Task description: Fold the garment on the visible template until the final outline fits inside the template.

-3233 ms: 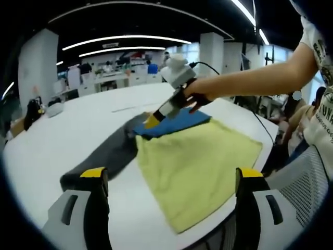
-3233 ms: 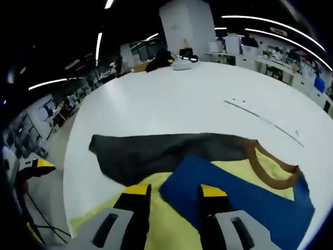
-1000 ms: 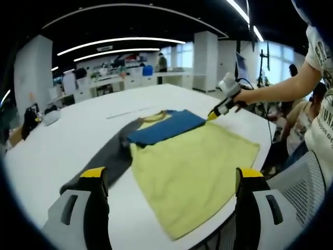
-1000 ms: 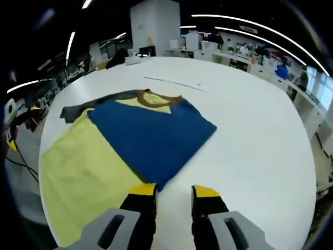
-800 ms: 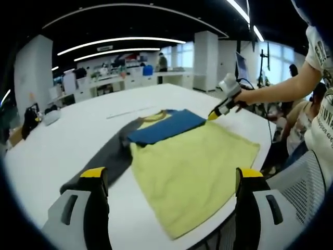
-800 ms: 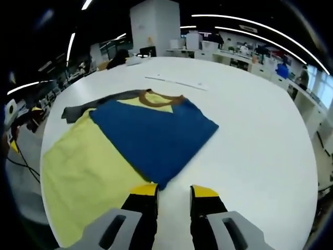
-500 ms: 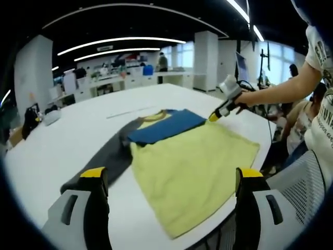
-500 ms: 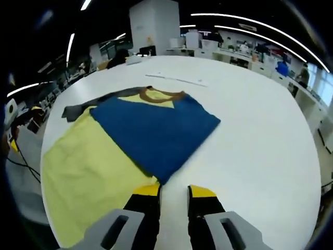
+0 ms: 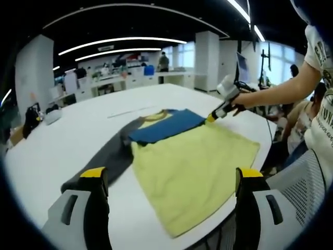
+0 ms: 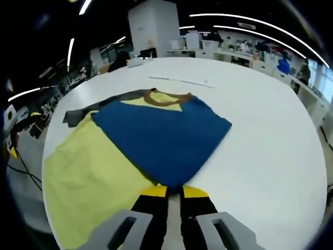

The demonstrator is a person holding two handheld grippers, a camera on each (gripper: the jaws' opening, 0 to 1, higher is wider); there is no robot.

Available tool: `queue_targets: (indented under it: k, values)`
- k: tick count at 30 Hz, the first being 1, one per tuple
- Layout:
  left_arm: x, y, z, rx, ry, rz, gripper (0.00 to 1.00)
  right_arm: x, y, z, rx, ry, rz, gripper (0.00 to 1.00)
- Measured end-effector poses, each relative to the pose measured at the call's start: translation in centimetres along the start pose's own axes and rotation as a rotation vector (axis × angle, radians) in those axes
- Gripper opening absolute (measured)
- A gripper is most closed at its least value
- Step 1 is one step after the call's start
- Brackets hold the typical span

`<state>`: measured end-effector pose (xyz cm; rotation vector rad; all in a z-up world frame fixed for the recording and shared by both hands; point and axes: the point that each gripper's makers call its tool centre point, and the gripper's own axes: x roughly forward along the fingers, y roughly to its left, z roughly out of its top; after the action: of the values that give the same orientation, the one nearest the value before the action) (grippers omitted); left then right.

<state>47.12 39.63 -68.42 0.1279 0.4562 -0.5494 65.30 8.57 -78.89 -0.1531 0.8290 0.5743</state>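
A: Where's the shirt (image 9: 182, 156)?

B: Flat on the white table (image 9: 47, 151), near our edge. Yellow body toward us, blue sleeve (image 10: 161, 133) folded in over the chest, grey sleeve (image 9: 101, 161) trailing out to the side, not folded yet. No template outline we can make out, so we can't say if it fits

A: Right gripper (image 10: 174, 190)?

B: Jaws nearly together at the near corner of the blue sleeve. The corner runs right down to the yellow tips, so we judge it's pinching that corner, but cloth between the pads isn't clear. In the left gripper view it sits (image 9: 213, 116) low at that same corner, a hand behind it

A: Why there?

B: Our guess: a corner grip lets us drag or square the blue flap without rucking the yellow part

A: Left gripper (image 9: 171, 179)?

B: Jaws wide, holding nothing, hanging back off the table edge with the hem between them. Probably waiting for the grey sleeve
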Motion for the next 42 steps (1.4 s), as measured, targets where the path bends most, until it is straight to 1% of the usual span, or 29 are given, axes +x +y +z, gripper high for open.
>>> queue_targets:
  k: [1, 2, 4, 6, 11, 14, 16, 18, 21, 24, 26, 27, 30, 42]
  values:
    - [0.0, -0.1, 0.1, 0.000, 0.001, 0.001, 0.99, -0.1, 0.0, -0.1, -0.011, 0.009, -0.008, 0.00]
    - [0.0, -0.1, 0.1, 0.000, 0.002, 0.002, 0.99, -0.2, 0.1, -0.2, -0.039, 0.015, -0.014, 0.00]
    - [0.0, -0.1, 0.1, 0.001, 0.003, 0.004, 0.99, -0.4, -0.5, -0.3, -0.108, 0.027, -0.052, 0.00]
    - [0.0, -0.1, 0.2, 0.001, 0.001, 0.004, 0.99, -0.5, -0.7, -0.4, -0.142, 0.039, -0.072, 0.00]
    - [0.0, -0.2, 0.4, -0.001, -0.010, 0.003, 0.99, -0.7, -0.8, -0.6, -0.172, 0.049, -0.081, 0.00]
    - [-0.1, 0.1, 0.1, -0.004, -0.012, 0.008, 0.99, -0.8, -1.0, -0.7, -0.188, 0.059, -0.093, 0.00]
    - [-0.2, 0.4, -0.1, -0.006, -0.014, 0.009, 0.99, -0.9, -1.2, -0.8, -0.184, 0.064, -0.103, 0.00]
    - [-0.2, 0.7, -0.4, -0.005, -0.013, 0.010, 0.99, -1.1, -1.4, -1.0, -0.164, 0.069, -0.118, 0.00]
    - [-0.2, 0.5, -0.3, -0.005, -0.007, 0.013, 0.99, -1.2, -1.8, -1.0, -0.166, 0.074, -0.126, 0.00]
    - [-0.2, 0.4, -0.1, -0.005, -0.009, 0.014, 0.99, -1.5, -2.4, -1.2, -0.174, 0.094, -0.158, 0.00]
    - [-0.2, 0.2, 0.1, -0.004, -0.006, 0.016, 0.99, -1.6, -2.6, -1.4, -0.160, 0.097, -0.166, 0.00]
    - [-0.1, 0.2, 0.1, -0.004, -0.004, 0.017, 0.99, -1.7, -2.6, -1.5, -0.133, 0.095, -0.165, 0.00]
    - [-0.1, 0.2, 0.0, -0.001, -0.001, 0.016, 0.99, -1.9, -2.9, -1.6, -0.105, 0.095, -0.162, 0.00]
    - [0.0, 0.2, 0.2, -0.004, 0.002, 0.028, 0.99, -2.4, -3.6, -2.1, -0.077, 0.104, -0.170, 0.00]
